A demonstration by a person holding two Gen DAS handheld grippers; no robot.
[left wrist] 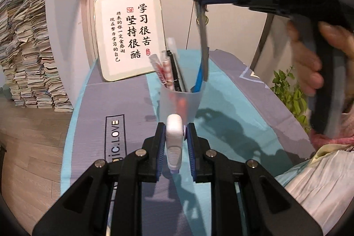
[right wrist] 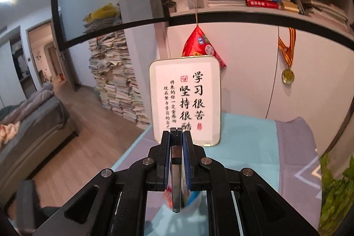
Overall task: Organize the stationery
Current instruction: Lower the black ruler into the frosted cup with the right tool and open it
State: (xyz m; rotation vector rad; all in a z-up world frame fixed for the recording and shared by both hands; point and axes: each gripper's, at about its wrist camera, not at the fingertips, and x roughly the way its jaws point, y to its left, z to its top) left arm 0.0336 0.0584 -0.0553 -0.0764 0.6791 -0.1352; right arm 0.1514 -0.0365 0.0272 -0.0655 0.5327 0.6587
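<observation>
Jaws clamp both finds: left gripper pinches a rounded white plastic eraser, right gripper a flat grey ruler.

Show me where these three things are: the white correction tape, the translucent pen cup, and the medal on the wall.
white correction tape (left wrist: 174, 141), left wrist view, middle of its white body
translucent pen cup (left wrist: 177, 103), left wrist view, front wall
medal (right wrist: 287, 76), right wrist view, the gold disc

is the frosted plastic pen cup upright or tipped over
Upright. The frosted plastic pen cup stands on the blue-grey cloth with its mouth up, and pens stick out of the top.
</observation>
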